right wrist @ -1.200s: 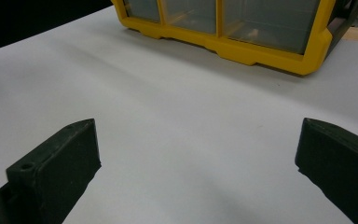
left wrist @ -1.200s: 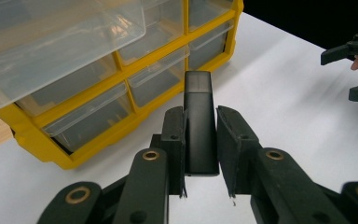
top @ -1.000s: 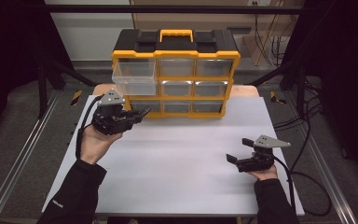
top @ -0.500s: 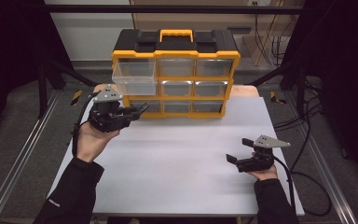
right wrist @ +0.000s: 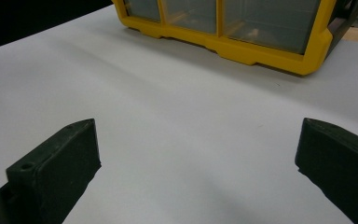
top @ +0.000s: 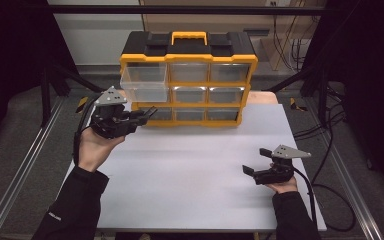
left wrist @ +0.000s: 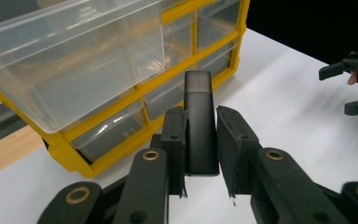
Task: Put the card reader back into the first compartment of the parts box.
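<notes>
A yellow and black organiser with clear drawers stands at the back of the white table. Its top left drawer is pulled out and looks empty. My left gripper hovers just in front of the organiser's left end, below that drawer, shut on a small black rectangular block that sticks out past the pads. In the left gripper view the drawer sits up and to the left of the block. My right gripper rests near the table's right front, open with nothing between its fingers.
The organiser's other drawers are pushed in. Metal frame rails run along both sides of the table, and cables trail on the floor at the right. A wide bare stretch of white tabletop lies between the two hands.
My left gripper has drifted slightly to the left with the black block in it. The right gripper has stayed where it was.
</notes>
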The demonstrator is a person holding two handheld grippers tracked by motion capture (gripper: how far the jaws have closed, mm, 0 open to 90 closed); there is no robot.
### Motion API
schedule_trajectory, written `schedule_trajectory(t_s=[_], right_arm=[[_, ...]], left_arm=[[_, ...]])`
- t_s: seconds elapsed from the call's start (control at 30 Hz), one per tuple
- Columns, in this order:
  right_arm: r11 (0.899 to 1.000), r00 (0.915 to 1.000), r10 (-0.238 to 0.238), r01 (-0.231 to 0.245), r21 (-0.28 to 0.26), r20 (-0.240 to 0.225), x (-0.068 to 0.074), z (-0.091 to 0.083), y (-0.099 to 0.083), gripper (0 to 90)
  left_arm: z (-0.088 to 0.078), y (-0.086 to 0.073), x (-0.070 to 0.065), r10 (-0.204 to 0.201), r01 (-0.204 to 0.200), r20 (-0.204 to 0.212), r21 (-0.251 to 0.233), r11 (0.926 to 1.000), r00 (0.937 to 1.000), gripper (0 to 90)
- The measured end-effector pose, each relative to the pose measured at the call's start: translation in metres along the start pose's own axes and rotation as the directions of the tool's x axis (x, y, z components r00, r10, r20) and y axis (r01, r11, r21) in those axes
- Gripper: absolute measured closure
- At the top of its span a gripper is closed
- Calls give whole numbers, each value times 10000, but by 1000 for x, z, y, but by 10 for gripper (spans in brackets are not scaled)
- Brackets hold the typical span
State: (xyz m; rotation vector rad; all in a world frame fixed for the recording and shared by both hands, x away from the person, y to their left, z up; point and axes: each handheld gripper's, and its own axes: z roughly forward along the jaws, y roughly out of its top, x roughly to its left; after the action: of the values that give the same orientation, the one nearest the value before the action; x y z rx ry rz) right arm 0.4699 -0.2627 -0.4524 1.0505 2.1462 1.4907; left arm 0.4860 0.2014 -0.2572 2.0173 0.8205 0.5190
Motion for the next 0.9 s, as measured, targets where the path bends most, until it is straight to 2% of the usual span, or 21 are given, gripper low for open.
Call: schedule_trajectory(t_s=[0.9], right_arm=[[10000,10000,-24,24,56,-2,0,0,0,1]], left_arm=[[-17,12,7,60,-65,-257,-204,9998,9997,724]])
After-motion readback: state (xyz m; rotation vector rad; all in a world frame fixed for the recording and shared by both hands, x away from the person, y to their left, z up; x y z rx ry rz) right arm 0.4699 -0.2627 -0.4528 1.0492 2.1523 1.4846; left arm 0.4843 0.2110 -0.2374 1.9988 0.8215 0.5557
